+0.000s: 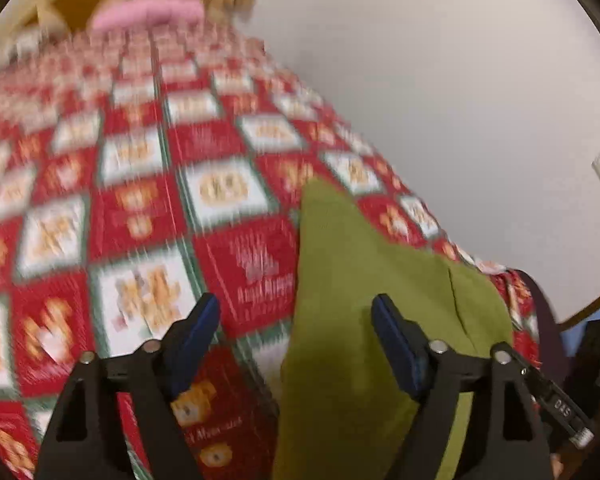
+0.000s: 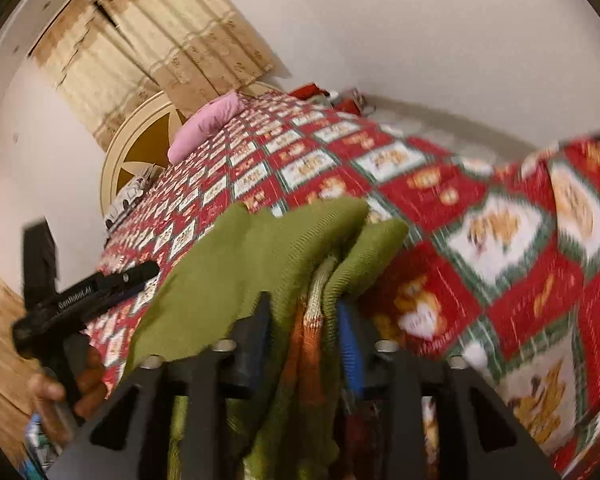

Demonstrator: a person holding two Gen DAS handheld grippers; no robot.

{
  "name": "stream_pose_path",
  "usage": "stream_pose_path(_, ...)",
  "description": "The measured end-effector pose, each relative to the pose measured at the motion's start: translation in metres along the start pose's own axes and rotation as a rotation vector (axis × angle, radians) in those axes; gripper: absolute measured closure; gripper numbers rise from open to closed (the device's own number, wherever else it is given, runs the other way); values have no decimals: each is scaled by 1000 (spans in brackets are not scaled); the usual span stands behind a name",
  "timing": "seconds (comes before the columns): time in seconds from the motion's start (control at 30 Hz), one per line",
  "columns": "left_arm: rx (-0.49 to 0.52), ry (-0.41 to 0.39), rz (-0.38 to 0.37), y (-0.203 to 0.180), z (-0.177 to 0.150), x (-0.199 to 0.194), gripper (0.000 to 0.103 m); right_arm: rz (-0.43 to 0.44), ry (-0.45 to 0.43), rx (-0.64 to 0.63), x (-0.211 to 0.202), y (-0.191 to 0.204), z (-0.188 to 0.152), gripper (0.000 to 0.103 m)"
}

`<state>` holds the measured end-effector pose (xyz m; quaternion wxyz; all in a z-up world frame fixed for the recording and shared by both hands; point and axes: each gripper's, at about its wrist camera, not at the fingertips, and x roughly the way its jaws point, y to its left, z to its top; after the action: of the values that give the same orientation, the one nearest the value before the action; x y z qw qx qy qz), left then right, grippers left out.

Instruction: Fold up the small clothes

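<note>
The left gripper (image 1: 296, 320) hangs over the bed with its jaws spread wide and nothing between them; its right finger (image 1: 396, 344) sits over the edge of the green knit garment (image 1: 364, 280), though whether it touches the cloth is hard to tell. From this side the garment looks like one plain olive sheet lying near the right edge of the red-and-white patchwork bedspread (image 1: 140, 184), with the blank wall beyond. A pink pillow (image 1: 148, 12) lies at the far end, badly blurred.

The right wrist view shows more. The right gripper (image 2: 304, 344) is clenched on a bunched fold of the garment (image 2: 260, 264), and an orange-and-cream striped part (image 2: 312, 320) shows between the blue pads. At the left of that view the other handheld tool appears from outside, the person's hand (image 2: 56, 396) around its grip. The pillow (image 2: 208, 124) is sharper here, with a round headboard (image 2: 140, 148) and beige curtains (image 2: 160, 40) behind it.
</note>
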<state>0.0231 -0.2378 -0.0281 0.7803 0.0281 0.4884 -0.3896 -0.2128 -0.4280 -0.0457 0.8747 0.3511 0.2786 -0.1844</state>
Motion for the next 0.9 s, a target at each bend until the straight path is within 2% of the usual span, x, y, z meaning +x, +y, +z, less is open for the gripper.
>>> stream_pose_path(0.03,-17,45,-22,4,-3,9,17,8,5,12,-1,-3,0,39)
stream_pose_path(0.07,-34,80,-46,7,-5,18,17,24,8,25,-1,-4,1,36)
stream_pose_path(0.17,-80,144,-141,6,-8,38,10,53,48,50,9,-6,4,34)
stream_pose_path(0.27,-10,143,-111,-11,-5,45,10,9,132,31,36,-5,4,33)
stream_pose_path(0.3,30,144,-112,-19,-5,47,21,17,149,41,44,-7,4,33)
stream_pose_path(0.33,59,146,-129,-26,-6,47,41,6,145,37,48,-6,3,34)
stream_pose_path(0.37,80,143,-145,-32,-7,45,42,-4,128,15,47,-2,2,36)
stream_pose_path(0.4,95,121,-128,-36,-9,42,46,5,122,-3,48,4,3,58)
stream_pose_path(0.43,112,100,-113,-39,-11,37,52,0,118,-22,47,12,4,66)
stream_pose_path(0.53,141,24,-86,-44,-15,20,63,-73,67,-168,38,42,8,72)
stream_pose_path(0.6,154,-16,-78,-50,-15,9,64,-90,4,-265,24,60,13,73)
stream_pose_path(0.73,140,-81,-56,-57,-6,-5,64,-96,-74,-297,15,64,36,74)
stream_pose_path(0.8,171,-91,0,-66,-1,2,64,-117,-81,-287,24,54,44,74)
stream_pose_path(0.83,189,-103,47,-71,1,8,64,-169,-87,-315,36,50,45,74)
stream_pose_path(0.9,238,-125,184,-81,0,31,64,-244,-63,-350,58,40,44,74)
